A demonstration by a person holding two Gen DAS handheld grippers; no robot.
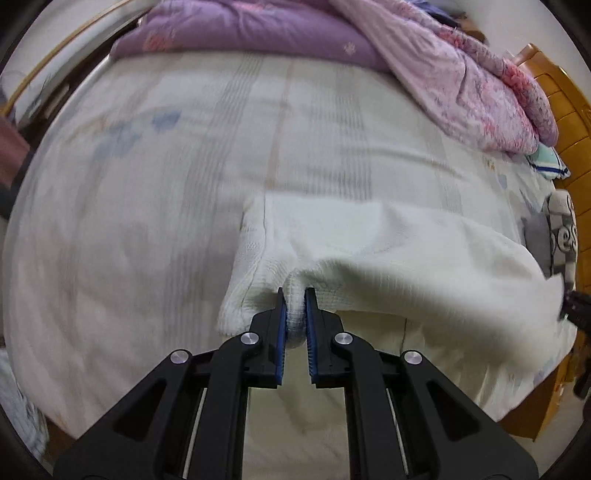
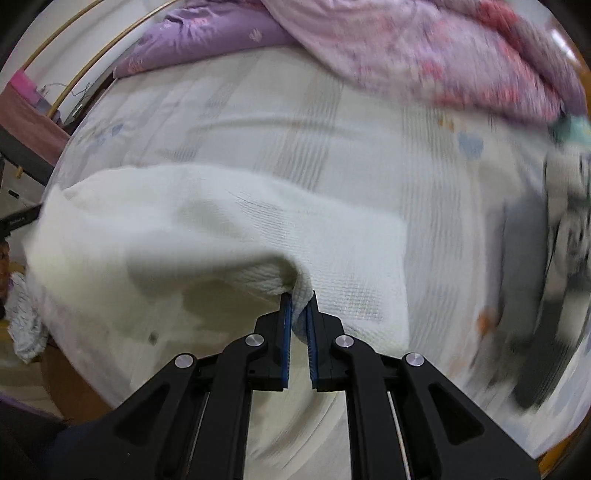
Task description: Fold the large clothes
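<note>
Your left tongs, black with blue ribbed pads, are clenched on a bunched edge of the white waffle-knit garment, which hangs lifted above the bed with the pale striped sheet. In the left wrist view the cloth spreads away to the right, where the black tip of your right tongs shows at its far corner. Your right tongs likewise grip a pinched fold of the same white waffle-knit garment, the fabric stretching off to the left in a slack span between your two hands, its lower part draping toward the sheet. At the head of the bed lie a purple quilt and a crumpled pink floral comforter, well apart from the garment. An orange wooden bed frame borders the right side. Both views are blurred.
</note>
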